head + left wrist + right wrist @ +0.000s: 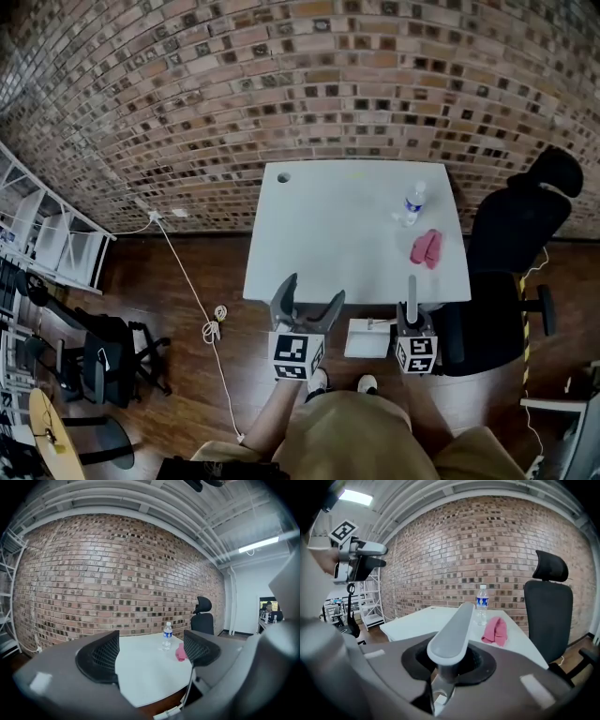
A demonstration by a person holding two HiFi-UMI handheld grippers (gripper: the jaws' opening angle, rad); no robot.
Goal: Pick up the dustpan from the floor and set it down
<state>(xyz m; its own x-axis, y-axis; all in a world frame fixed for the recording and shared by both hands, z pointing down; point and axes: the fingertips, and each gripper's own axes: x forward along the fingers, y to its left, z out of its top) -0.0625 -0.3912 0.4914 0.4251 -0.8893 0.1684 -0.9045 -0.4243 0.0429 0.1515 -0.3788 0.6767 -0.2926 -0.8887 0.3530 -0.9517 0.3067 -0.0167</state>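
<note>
Right tongs (412, 319) pinch the dustpan (367, 339) handle, left tongs (307, 309) spread and empty; mid-carry, next probably level placement on counter (328, 234).

A brick wall (281, 84) backs a white table (337, 234) on a dark wood floor (178, 281), with a black office chair (511, 234) standing at its right side. White metal shelving (56, 239) stands at left; a fluorescent strip (258, 544) glows on the ceiling.
</note>
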